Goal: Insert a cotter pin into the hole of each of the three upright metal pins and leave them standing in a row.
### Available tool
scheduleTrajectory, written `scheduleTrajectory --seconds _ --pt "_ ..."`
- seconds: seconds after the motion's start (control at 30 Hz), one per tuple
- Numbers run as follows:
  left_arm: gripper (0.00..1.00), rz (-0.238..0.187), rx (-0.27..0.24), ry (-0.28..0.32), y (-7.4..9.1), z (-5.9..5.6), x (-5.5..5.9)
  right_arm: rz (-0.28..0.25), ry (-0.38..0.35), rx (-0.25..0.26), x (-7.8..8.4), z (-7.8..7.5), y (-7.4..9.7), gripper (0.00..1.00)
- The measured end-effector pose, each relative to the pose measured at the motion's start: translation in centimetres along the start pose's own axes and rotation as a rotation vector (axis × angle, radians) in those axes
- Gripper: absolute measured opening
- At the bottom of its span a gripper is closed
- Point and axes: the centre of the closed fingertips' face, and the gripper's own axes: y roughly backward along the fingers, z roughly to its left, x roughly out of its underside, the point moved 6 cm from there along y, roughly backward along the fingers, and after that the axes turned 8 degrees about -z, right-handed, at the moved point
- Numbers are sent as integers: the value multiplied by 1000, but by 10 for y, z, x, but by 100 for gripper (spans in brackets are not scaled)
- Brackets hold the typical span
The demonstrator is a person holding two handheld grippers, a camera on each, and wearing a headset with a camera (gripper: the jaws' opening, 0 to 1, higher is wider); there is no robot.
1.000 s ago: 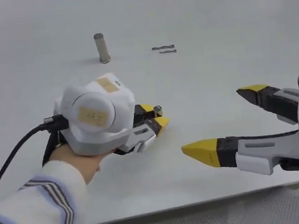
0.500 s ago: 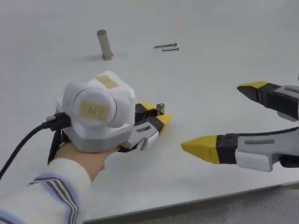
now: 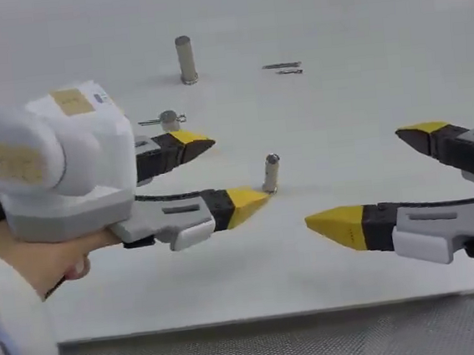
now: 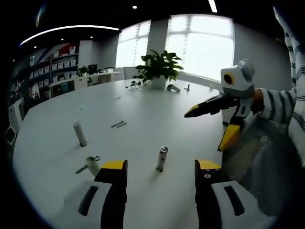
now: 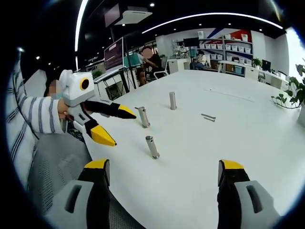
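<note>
The left hand-held gripper (image 3: 226, 170) hangs over the white counter (image 3: 363, 90) with its jaws wide apart, holding nothing. The right hand-held gripper (image 3: 374, 177) is spread open too, with nothing in it. Three metal pins stand on the counter. The near pin (image 3: 271, 172) stands upright just in front of the left jaws. The middle pin (image 3: 168, 119) has a cotter pin (image 3: 152, 122) stuck through it. The far pin (image 3: 185, 61) stands well behind, and two loose cotter pins (image 3: 283, 67) lie to its right.
</note>
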Motion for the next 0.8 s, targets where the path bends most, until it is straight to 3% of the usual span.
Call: scheduleTrajectory --seconds 0.3,0.37,0.5,0.8 --pt "91 15 -22 60 30 -5 4 21 23 0 -2 -8 -1 92" --pt "99 -7 -59 65 34 -3 4 27 33 1 -3 -11 -1 92" --pt "99 -38 -95 60 41 -3 5 41 62 -6 -8 -16 -1 91" --pt "99 -54 -133 122 45 -7 14 83 140 -46 -17 -28 -9 83"
